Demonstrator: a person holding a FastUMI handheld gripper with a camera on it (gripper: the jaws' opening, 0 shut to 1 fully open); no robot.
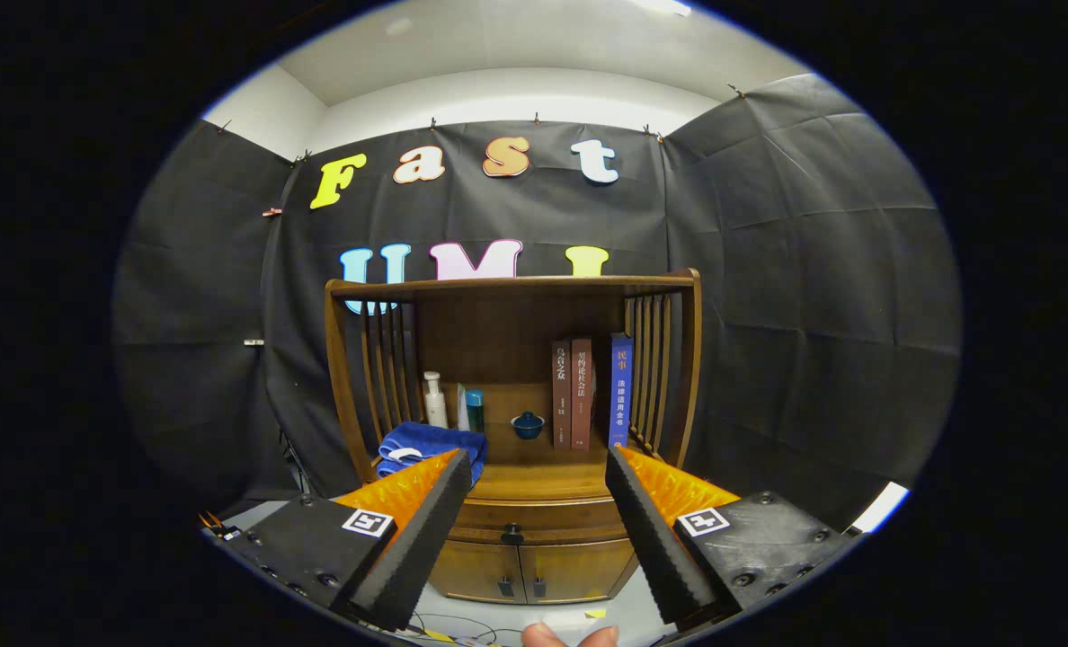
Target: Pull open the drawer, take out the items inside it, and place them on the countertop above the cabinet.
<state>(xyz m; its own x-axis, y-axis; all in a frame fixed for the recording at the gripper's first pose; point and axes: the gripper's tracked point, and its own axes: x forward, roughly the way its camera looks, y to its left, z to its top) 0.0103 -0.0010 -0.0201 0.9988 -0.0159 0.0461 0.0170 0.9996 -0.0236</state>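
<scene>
drawer (pixel 534 515) ends behind claw (pixel 529 503) fingers | towel (pixel 431 447) part hidden | hand (pixel 570 636) cut off

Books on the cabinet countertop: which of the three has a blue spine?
The rightmost book, beside the slatted side rail; the two books to its left have brown spines. The gripper is open, fingers wide apart, before the closed drawer.

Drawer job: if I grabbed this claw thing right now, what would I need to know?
Claw: open, holding nothing, its fingers spread either side of the cabinet front, short of it.
Drawer: shut, its dark knob between the fingers and beyond them. Contents hidden.
Countertop above it: blue towel, bottle, small blue bowl and books stand towards the back; the front strip is bare.
Done: nothing yet.
Left: pull the knob, lift the items out, set them on the countertop.
</scene>
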